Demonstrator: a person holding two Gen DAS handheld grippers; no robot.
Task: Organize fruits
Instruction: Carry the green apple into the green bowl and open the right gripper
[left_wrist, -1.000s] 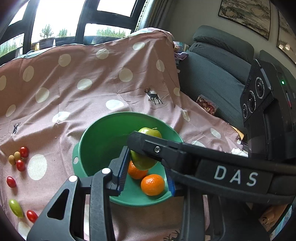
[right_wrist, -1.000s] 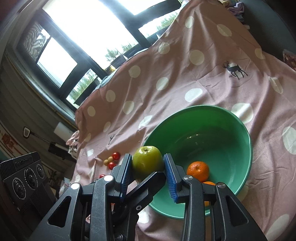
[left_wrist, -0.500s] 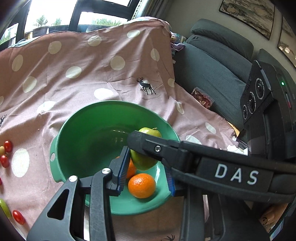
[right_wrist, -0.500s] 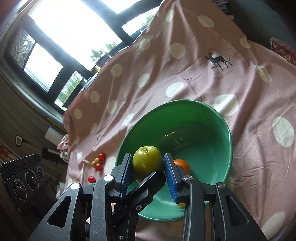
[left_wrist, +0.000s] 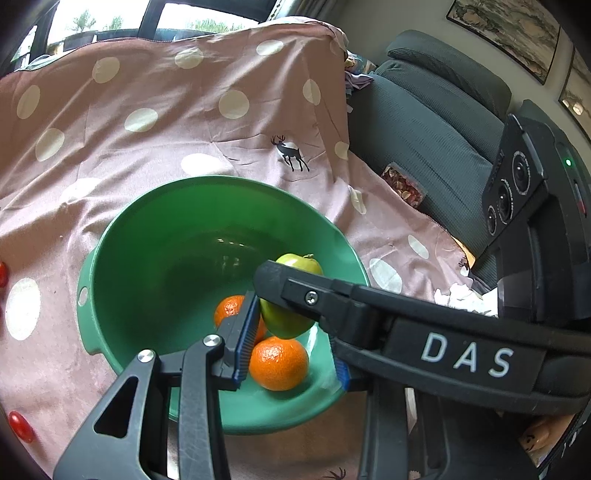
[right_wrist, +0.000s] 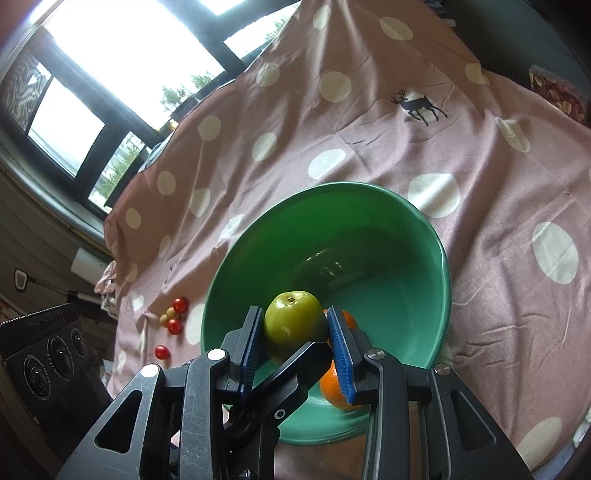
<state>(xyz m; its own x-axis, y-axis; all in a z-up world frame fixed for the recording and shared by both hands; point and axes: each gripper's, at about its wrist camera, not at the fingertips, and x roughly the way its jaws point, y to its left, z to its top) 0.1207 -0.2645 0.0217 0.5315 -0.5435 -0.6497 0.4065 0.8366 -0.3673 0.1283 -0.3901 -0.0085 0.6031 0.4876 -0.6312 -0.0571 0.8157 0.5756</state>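
A green bowl (left_wrist: 155, 243) sits on a pink polka-dot cloth and holds two oranges (left_wrist: 279, 363). My right gripper (right_wrist: 297, 341) is shut on a green apple (right_wrist: 293, 319) and holds it over the bowl's near side; the bowl (right_wrist: 388, 229) and one orange (right_wrist: 334, 391) also show there. In the left wrist view the apple (left_wrist: 295, 262) is partly hidden behind the right gripper's arm. My left gripper (left_wrist: 291, 347) is open and empty over the bowl's near rim, around the oranges' position.
Cherry tomatoes lie on the cloth left of the bowl (right_wrist: 175, 319), with two at the left edge of the left wrist view (left_wrist: 20, 426). A dark grey sofa (left_wrist: 436, 122) with a snack packet (left_wrist: 404, 184) stands to the right. Windows are behind.
Both grippers have moved forward and down over the bowl. The apple has gone from outside the bowl's rim to over its inside, still gripped.
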